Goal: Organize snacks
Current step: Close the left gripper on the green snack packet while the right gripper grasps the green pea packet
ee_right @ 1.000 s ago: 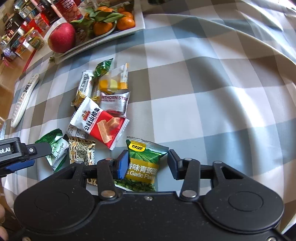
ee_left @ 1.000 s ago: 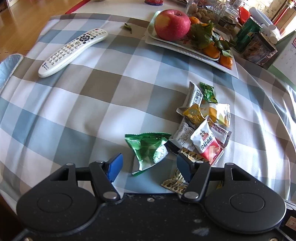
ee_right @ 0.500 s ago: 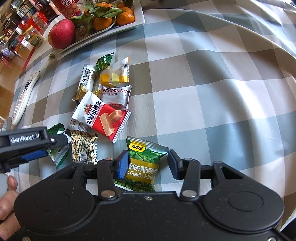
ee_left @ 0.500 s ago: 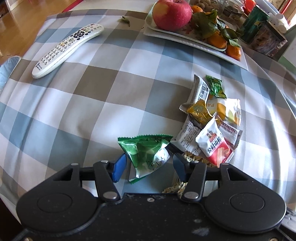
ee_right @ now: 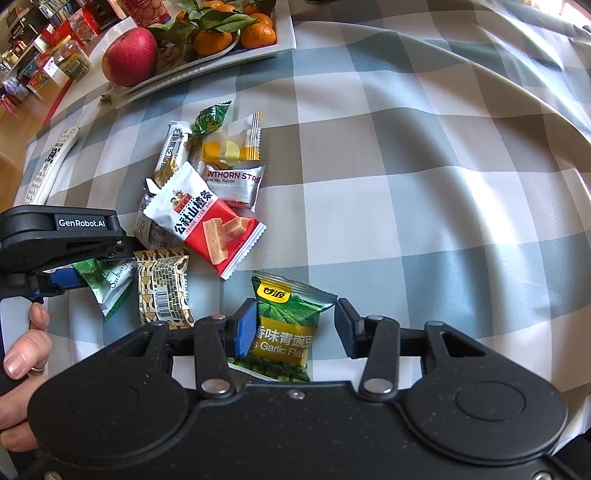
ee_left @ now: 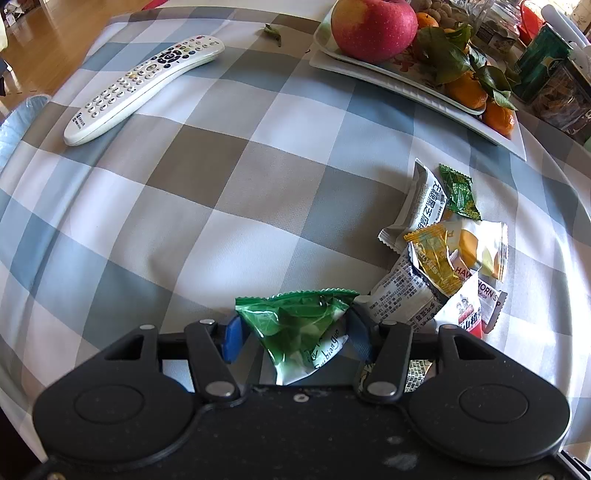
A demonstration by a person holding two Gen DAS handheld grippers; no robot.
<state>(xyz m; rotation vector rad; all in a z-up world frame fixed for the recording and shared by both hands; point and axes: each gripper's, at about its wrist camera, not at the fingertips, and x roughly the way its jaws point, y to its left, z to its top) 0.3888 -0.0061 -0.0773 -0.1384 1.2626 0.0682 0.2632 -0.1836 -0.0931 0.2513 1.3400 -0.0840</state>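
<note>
My left gripper (ee_left: 295, 338) is shut on a green snack packet (ee_left: 301, 328), its blue pads pressing both sides; it also shows in the right wrist view (ee_right: 110, 282). My right gripper (ee_right: 293, 328) is open around a green-and-yellow garlic pea packet (ee_right: 286, 325) that lies on the cloth; the left pad touches it, the right pad stands apart. A pile of snack packets (ee_left: 443, 254) lies right of the left gripper, with a red-and-white hawthorn packet (ee_right: 207, 221) on top and a brown patterned packet (ee_right: 162, 286) beside it.
A white remote (ee_left: 144, 86) lies at the far left. A white plate (ee_left: 417, 86) with an apple (ee_left: 373, 26) and tangerines stands at the back. Jars and tins (ee_left: 546, 77) stand behind it. The checked tablecloth (ee_right: 424, 184) stretches to the right.
My left gripper moved forward over the green packet and closed on it. My right gripper stayed open around the pea packet.
</note>
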